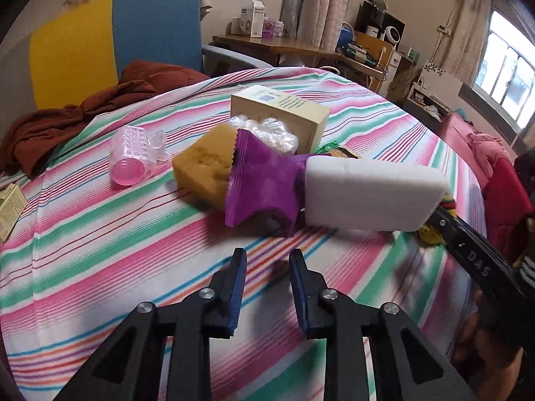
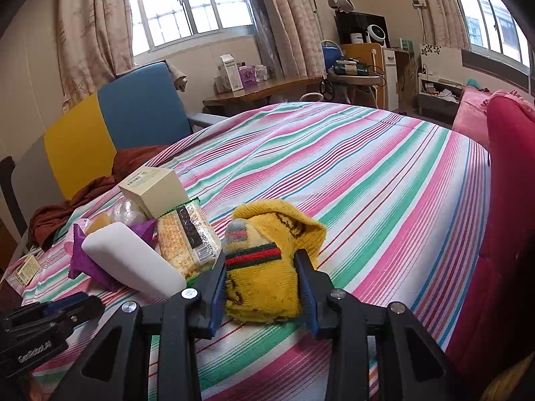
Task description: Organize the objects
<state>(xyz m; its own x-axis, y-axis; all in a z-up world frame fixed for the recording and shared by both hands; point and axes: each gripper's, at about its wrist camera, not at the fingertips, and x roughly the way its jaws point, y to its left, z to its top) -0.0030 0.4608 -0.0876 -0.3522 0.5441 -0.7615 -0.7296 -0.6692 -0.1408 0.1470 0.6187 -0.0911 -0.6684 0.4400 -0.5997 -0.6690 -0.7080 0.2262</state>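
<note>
Two black two-finger grippers with blue pads over a bed spread with a pink, green and white striped sheet point(image 2: 384, 173). Left gripper point(image 1: 267, 267) clenched on nothing, fingers close together above bare stripes, just short of the pile. Right gripper point(image 2: 262, 280) grasping a folded yellow knitted sock with a red and green band point(image 2: 264, 267), pads pressed against both its sides, sock resting on the sheet. Just beside the sock, to its left in the right wrist view: a clear-wrapped packet of orange crackers with a dark label point(image 2: 187, 240), leaning against a white rounded foam block point(image 2: 132, 260). Block tilted, lying over a crinkled purple wrapper with zigzag edges point(image 1: 257, 180). Touching the wrapper's far side, a mustard-yellow porous sponge point(image 1: 204, 163); behind these, a bundle of crumpled clear plastic point(image 1: 274, 133) and a cream cardboard box with a barcode label point(image 1: 284, 113). Apart from the pile, further left, a pink transparent studded cylinder point(image 1: 130, 153) on its side. At the bed's far left edge, a rumpled rust-brown cloth point(image 1: 67, 120) in front of a yellow and blue panel point(image 1: 110, 40). A small pale green carton point(image 1: 10, 207) at the left border.
</note>
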